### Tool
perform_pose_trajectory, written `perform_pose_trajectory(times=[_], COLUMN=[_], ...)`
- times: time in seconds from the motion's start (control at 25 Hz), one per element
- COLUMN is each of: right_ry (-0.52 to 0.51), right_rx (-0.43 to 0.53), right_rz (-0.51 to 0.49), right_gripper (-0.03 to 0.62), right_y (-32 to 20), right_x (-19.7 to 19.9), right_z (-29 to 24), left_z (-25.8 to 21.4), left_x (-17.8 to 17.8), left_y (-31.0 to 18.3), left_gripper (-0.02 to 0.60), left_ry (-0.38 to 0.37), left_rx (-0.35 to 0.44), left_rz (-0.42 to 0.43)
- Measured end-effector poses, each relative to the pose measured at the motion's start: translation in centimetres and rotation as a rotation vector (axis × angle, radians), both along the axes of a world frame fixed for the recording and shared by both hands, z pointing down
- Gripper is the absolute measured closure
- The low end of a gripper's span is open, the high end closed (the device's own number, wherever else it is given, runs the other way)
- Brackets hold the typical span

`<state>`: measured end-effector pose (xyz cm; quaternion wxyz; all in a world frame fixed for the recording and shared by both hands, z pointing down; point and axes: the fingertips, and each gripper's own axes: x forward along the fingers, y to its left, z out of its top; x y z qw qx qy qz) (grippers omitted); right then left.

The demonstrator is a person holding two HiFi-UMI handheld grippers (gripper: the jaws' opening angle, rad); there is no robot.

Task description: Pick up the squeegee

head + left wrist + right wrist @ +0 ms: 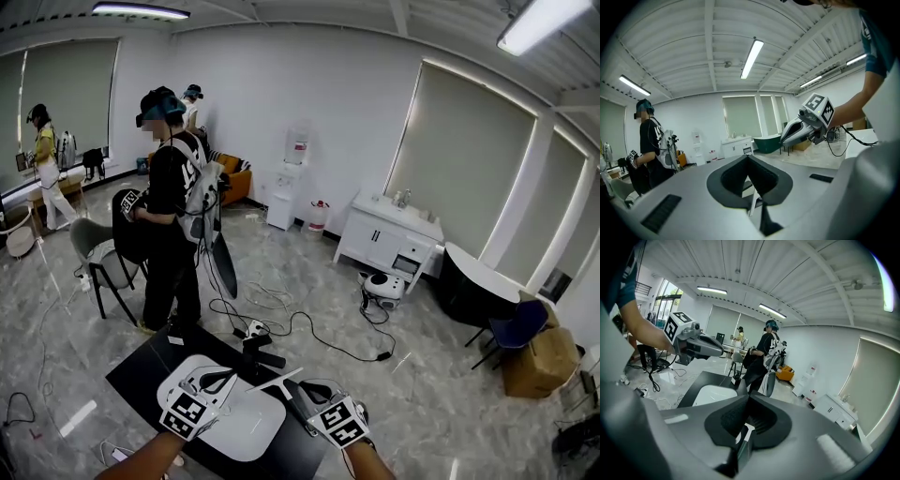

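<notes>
Showing squeegee [269, 384], between left tool [230, 375] and right tool [302, 389], nearer right

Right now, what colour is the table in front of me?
The table is black; the head view shows it best.

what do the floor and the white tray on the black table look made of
Grey veined floor: probably polished marble or marble-look tile; veined pattern, glossy reflections. White rounded tray: likely smooth moulded plastic, satin finish; uniform colour, soft rounded edges, not certain.
</notes>
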<state>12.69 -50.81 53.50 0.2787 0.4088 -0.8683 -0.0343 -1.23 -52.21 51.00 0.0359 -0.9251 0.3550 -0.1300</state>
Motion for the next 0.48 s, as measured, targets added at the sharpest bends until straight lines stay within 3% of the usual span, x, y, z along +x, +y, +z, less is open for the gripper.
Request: perform_pose_trajectory(times=[0.48], right_ry=[0.006], right_rx=[-0.095], right_rz=[-0.032], right_gripper=[0.583], right_y=[-8.3], right_x=[0.7], right_z=[5.7], left_z=[3.8], left_x=[-0.1], left_y=[-7.2], left_gripper=[0.577], left_ry=[-0.009], left_rx=[-0.062], left_rz=[-0.053])
